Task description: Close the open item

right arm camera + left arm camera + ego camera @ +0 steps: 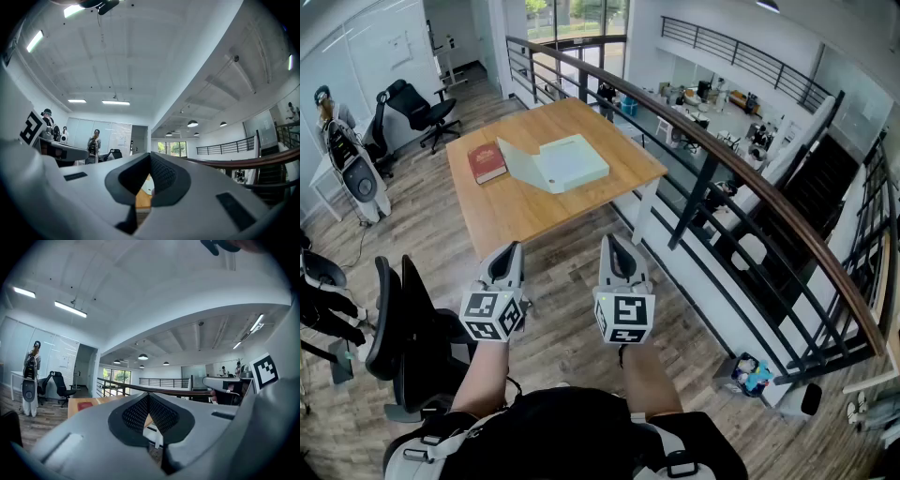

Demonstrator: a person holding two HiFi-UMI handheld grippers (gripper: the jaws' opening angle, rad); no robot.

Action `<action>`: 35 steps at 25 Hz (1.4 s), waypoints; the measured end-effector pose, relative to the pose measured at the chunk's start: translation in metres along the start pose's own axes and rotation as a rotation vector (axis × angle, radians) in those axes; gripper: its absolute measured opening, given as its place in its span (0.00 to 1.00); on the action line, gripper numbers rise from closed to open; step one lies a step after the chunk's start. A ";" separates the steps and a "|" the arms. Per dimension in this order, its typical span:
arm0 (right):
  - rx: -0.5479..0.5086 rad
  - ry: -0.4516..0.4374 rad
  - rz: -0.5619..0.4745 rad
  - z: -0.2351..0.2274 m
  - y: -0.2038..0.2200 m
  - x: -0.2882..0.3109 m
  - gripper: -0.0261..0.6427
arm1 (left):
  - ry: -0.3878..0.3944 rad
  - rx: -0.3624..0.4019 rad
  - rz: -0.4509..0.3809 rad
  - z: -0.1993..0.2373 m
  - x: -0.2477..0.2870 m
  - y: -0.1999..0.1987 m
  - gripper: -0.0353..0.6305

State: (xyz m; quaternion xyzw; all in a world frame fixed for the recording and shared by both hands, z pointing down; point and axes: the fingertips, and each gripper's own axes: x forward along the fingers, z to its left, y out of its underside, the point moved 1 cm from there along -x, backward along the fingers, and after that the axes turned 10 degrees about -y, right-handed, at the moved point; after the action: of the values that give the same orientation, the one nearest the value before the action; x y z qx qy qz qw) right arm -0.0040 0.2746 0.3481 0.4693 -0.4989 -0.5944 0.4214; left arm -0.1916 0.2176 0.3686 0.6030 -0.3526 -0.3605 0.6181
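Table (534, 214): rectangular, smooth wood.
Box (574, 161): flat, pale green, lid raised, on table.
Left gripper (512, 247): ribbed jaws together, empty.
Right gripper (611, 242): jaws together, empty.

My head camera sits high, over the person's shoulders, and faces forward and steeply down. The left gripper (510, 251) and right gripper (613, 244) are close below it, the table (525, 211) farther ahead, and the railing (741, 173) runs off to the right. Each gripper camera rides just behind its own jaws, so near that they fill the lower picture. It looks along them roughly level, and the ceiling fills the upper half. Both gripper views face the same way as my head view. All three share the table and the railing. Each gripper view also catches the other gripper at its inner edge.
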 end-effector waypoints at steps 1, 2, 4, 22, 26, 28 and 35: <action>0.001 -0.003 -0.003 0.001 0.001 0.001 0.05 | 0.003 0.001 0.001 0.000 0.001 0.001 0.05; 0.004 -0.005 -0.008 0.002 0.001 0.002 0.05 | 0.006 0.002 0.003 0.000 0.001 0.002 0.05; 0.026 -0.008 -0.023 0.003 0.002 0.004 0.05 | 0.011 0.004 0.004 0.001 0.003 0.004 0.05; 0.010 0.033 -0.007 0.039 0.011 0.042 0.05 | 0.066 -0.040 0.029 0.065 0.011 0.028 0.05; 0.000 0.048 -0.007 0.032 0.010 0.056 0.05 | 0.058 -0.037 0.018 0.076 0.020 0.024 0.05; -0.006 0.059 -0.017 0.024 0.006 0.063 0.05 | 0.054 -0.032 0.017 0.080 0.028 0.022 0.05; -0.006 0.029 -0.002 -0.009 0.026 0.105 0.05 | 0.017 -0.022 0.026 0.087 0.077 0.031 0.05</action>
State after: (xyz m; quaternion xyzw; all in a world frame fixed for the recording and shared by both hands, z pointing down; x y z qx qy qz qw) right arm -0.0161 0.1676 0.3589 0.4773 -0.4905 -0.5894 0.4292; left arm -0.2290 0.1085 0.4017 0.5947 -0.3512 -0.3511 0.6322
